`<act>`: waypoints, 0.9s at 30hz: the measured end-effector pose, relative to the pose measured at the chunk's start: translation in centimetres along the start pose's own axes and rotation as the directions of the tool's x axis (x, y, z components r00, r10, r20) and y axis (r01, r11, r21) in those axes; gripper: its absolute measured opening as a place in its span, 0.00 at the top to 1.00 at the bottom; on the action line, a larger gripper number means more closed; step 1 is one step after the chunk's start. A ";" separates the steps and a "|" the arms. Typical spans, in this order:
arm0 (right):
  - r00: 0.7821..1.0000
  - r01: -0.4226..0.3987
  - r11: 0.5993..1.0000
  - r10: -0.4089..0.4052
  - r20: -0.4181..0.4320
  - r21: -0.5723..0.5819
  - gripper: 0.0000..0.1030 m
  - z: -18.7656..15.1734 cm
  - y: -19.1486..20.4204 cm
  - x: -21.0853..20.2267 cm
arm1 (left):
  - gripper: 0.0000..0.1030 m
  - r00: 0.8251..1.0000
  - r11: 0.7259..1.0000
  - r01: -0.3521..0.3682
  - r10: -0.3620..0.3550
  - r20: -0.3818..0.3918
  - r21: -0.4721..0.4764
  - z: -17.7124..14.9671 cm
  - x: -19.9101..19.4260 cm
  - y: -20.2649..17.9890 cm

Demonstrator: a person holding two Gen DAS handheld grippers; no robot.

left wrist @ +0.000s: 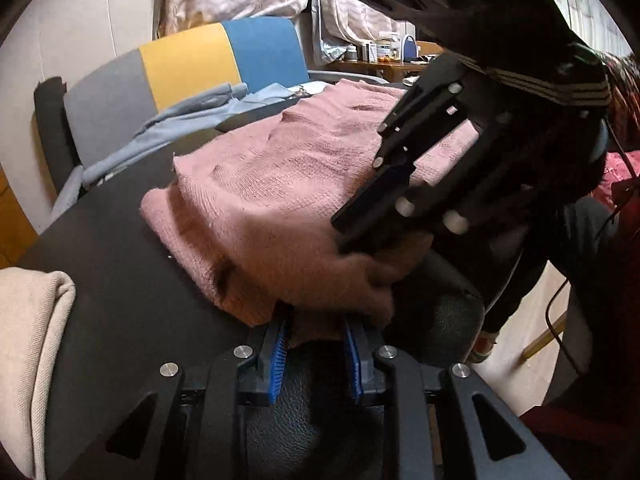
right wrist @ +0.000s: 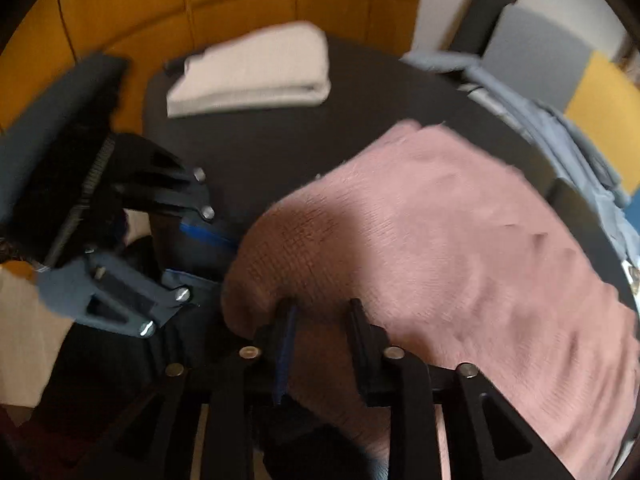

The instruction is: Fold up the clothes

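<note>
- Gripping the near edge of the pink sweater (left wrist: 280, 200), our left gripper (left wrist: 316, 344) has a fold of knit bunched between its blue-padded fingers (left wrist: 278, 356); fingers look clamped on the cloth.
- We see the right gripper (right wrist: 320, 344) at the sweater's near edge too, pink knit filling the gap between its fingers (right wrist: 286, 344); the view is blurred, so we cannot tell if they actually pinch it.
- In the left wrist view the right gripper (left wrist: 360, 236) comes in from the right, tips pressed into the fabric.
- In the right wrist view the left gripper (right wrist: 224, 256) sits at the left side, touching the sweater's edge.
- Sweater lies spread over the black table (left wrist: 120, 280), partly doubled at the near end.
- Folded beige garment (right wrist: 252, 72) rests on the same table, well apart from the sweater.
- Light blue garment (left wrist: 192, 112) hangs over the table's far edge, next to a chair (left wrist: 188, 60) with grey, yellow and blue panels.
</note>
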State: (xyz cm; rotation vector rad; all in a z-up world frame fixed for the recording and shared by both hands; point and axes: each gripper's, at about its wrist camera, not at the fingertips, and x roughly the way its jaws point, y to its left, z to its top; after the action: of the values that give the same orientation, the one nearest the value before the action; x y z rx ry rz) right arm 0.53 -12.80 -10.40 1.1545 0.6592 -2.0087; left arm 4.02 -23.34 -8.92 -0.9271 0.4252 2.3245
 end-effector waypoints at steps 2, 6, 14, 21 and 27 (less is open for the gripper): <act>0.999 0.007 0.998 -0.010 0.036 0.060 0.94 -0.1 -1.0 -1.2 | 0.77 1.000 1.000 0.007 -0.007 0.009 -0.019 -0.2 -0.1 0.3; 0.994 -0.038 0.975 0.015 0.109 0.220 0.96 -1.3 -3.8 -3.9 | 0.77 0.999 0.999 0.020 -0.019 0.025 -0.045 -1.0 -0.7 0.8; 0.980 -0.174 0.901 0.118 0.160 0.397 0.96 -4.4 -6.1 -4.0 | 0.77 0.993 0.986 0.113 -0.108 0.040 -0.122 0.6 -1.3 2.2; 0.982 -0.164 0.912 0.116 0.147 0.377 0.96 -4.2 -6.0 -4.0 | 0.77 0.979 0.977 0.202 -0.199 0.043 -0.072 4.0 -1.0 1.7; 0.979 -0.175 0.905 0.120 0.162 0.388 0.96 -3.7 -6.4 -4.3 | 0.77 0.959 0.951 0.281 -0.282 0.012 -0.126 3.7 -0.7 2.6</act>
State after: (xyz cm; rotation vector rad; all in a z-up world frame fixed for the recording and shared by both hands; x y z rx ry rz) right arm -1.13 -4.81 -7.88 1.2426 0.0819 -2.1234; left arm 0.87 -23.84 -5.67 -0.9855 0.1362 2.1051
